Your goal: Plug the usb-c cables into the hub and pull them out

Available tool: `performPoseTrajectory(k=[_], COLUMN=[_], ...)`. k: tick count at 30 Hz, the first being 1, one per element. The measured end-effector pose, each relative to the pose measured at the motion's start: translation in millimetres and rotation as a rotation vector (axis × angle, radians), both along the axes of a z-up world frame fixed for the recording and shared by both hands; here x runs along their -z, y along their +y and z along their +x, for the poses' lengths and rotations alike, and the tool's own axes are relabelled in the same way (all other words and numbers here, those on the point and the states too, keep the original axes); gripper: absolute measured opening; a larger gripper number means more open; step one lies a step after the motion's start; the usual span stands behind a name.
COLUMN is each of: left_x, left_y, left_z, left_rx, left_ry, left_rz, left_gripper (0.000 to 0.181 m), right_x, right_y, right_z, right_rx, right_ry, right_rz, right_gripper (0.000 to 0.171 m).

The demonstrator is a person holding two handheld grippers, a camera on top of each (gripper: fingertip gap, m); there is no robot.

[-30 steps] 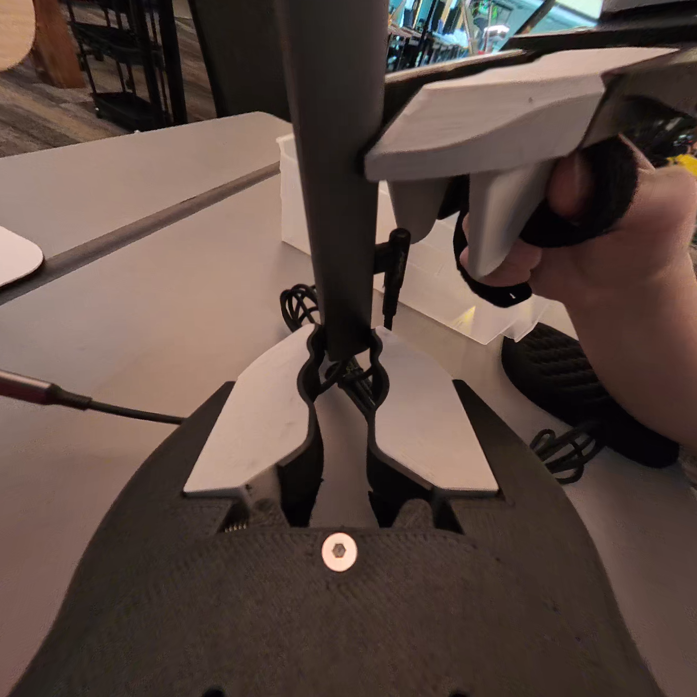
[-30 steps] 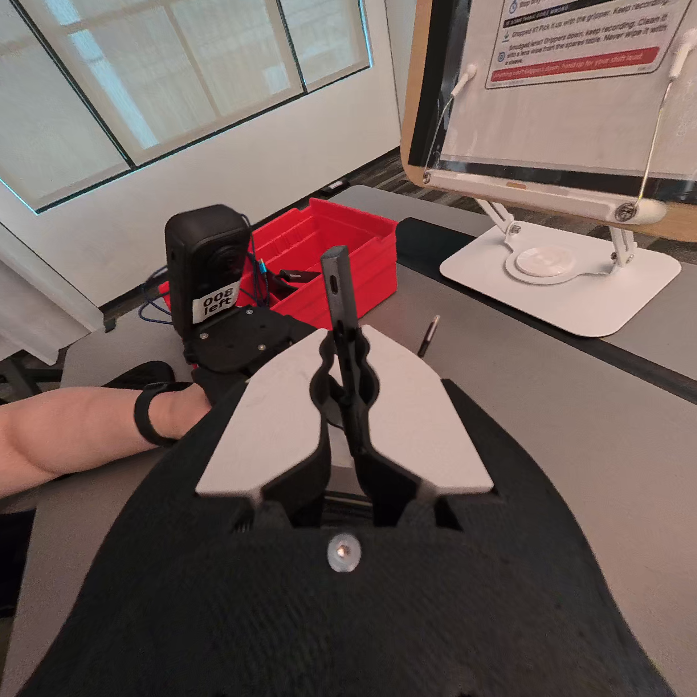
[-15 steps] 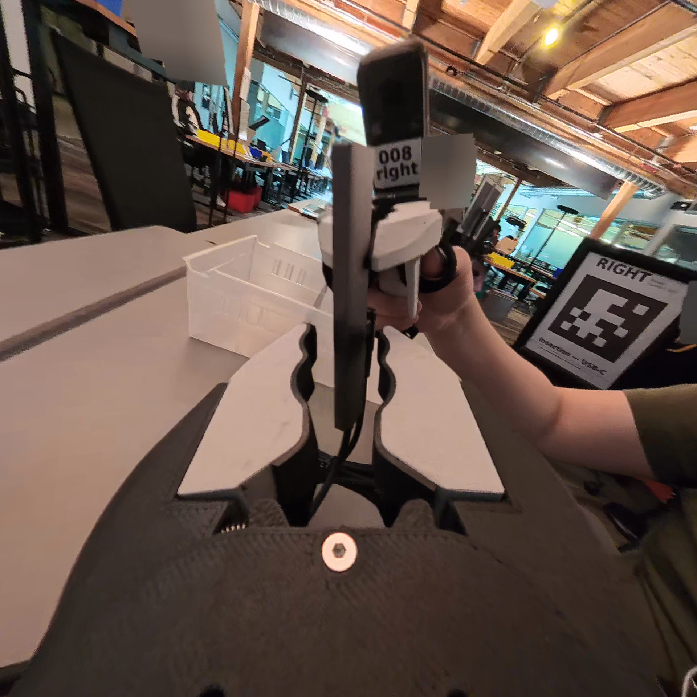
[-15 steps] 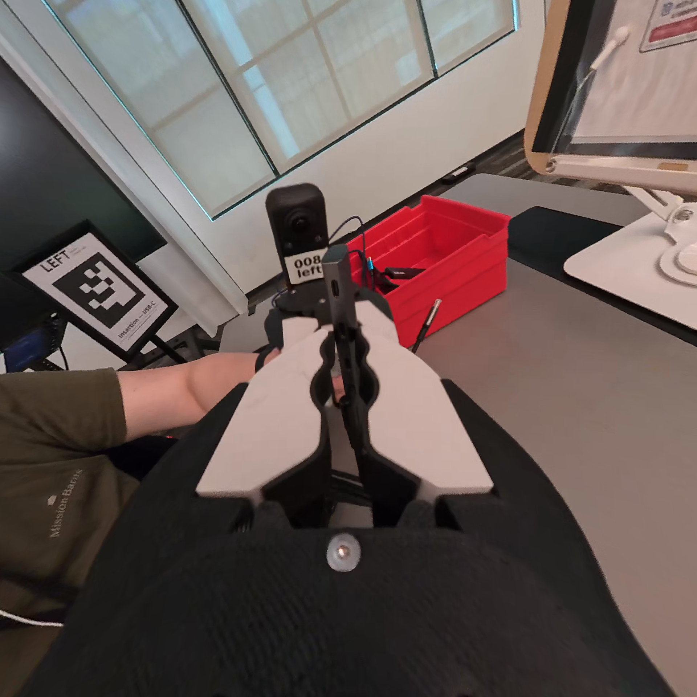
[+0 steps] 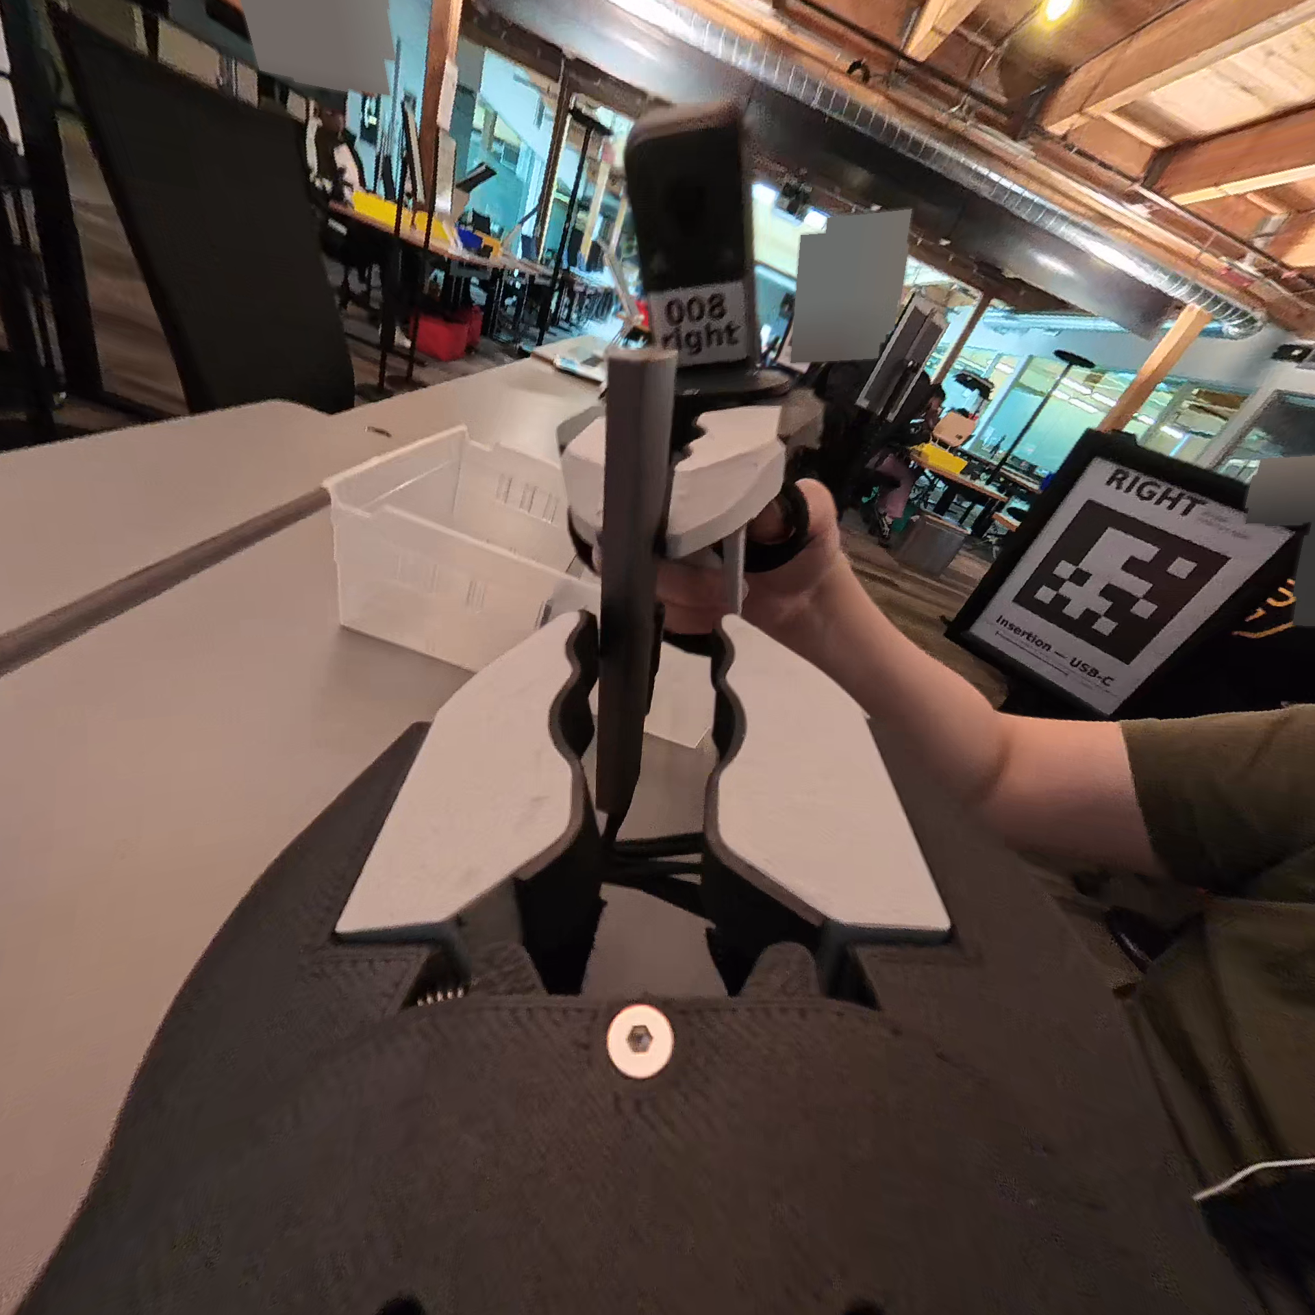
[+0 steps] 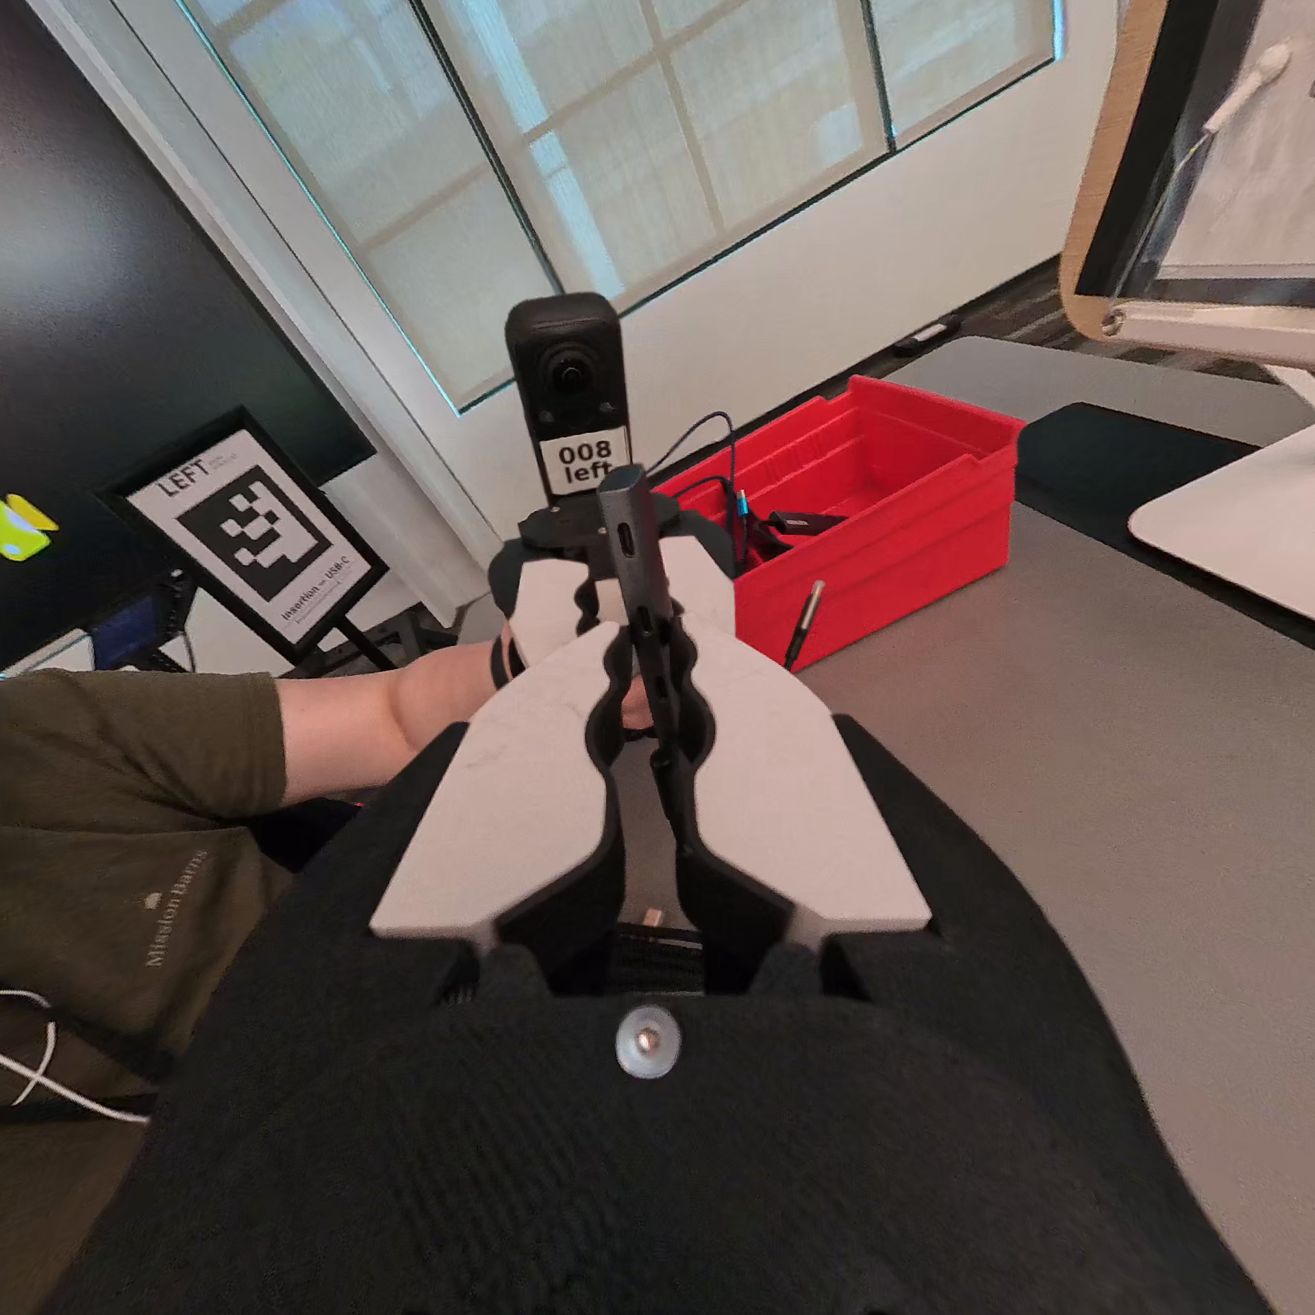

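A slim grey hub stands upright with its ports facing the right wrist camera. My right gripper is shut on its lower part. In the left wrist view the same hub rises between my left gripper's spread fingers, close to the left finger, with a gap to the right one. The right gripper holds it from behind. The hub's black cord hangs below. A cable plug with a silver tip shows in front of the red bin.
A red bin holding cables and a black adapter sits on the grey table. A clear plastic bin stands behind the hub. A white stand base and a black mat are at the right. Framed marker signs stand off the table. My left and right fingertips are right by each other.
Both grippers have lifted and tilted up from the table with the hub. My left gripper's fingers have spread apart from around the hub's lower end. The right gripper keeps its hold.
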State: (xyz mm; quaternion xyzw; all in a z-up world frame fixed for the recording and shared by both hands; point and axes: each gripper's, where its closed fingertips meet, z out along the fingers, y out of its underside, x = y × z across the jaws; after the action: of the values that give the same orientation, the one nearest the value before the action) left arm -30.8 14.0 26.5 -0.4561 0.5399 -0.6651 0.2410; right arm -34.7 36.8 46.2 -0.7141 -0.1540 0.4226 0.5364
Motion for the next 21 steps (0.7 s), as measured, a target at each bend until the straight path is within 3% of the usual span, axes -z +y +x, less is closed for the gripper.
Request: performPoseTrajectory(k=[4,7,15,19,21], left_x=[-10,-9,-7,-6,-6], left_y=[-4,-9,-6,-8,-10], left_z=[-6,-10,-15,-15,-16], left_rx=[0.032,0.072,0.078,0.072,0.088], left_ry=[-0.023,-0.021,0.016,0.031,0.028], left_rz=[0.014,0.033,0.122,0.159,0.155], left_gripper=[0.029,0.010,0.009,0.009,0.009], right_x=[-4,-10,-30,-26,-20], right_y=[-5,-9,-9,-11,-9], right_z=[-11,-20,-12,-16,-19], right_rx=[-0.071,-0.119,-0.024,-0.025,-0.020], right_ry=[0.046,0.082,0.074,-0.001,-0.044], right_rz=[0.007,0.025,0.145,0.140,0.117], right_gripper=[0.011,0.011,0.007,0.019,0.015])
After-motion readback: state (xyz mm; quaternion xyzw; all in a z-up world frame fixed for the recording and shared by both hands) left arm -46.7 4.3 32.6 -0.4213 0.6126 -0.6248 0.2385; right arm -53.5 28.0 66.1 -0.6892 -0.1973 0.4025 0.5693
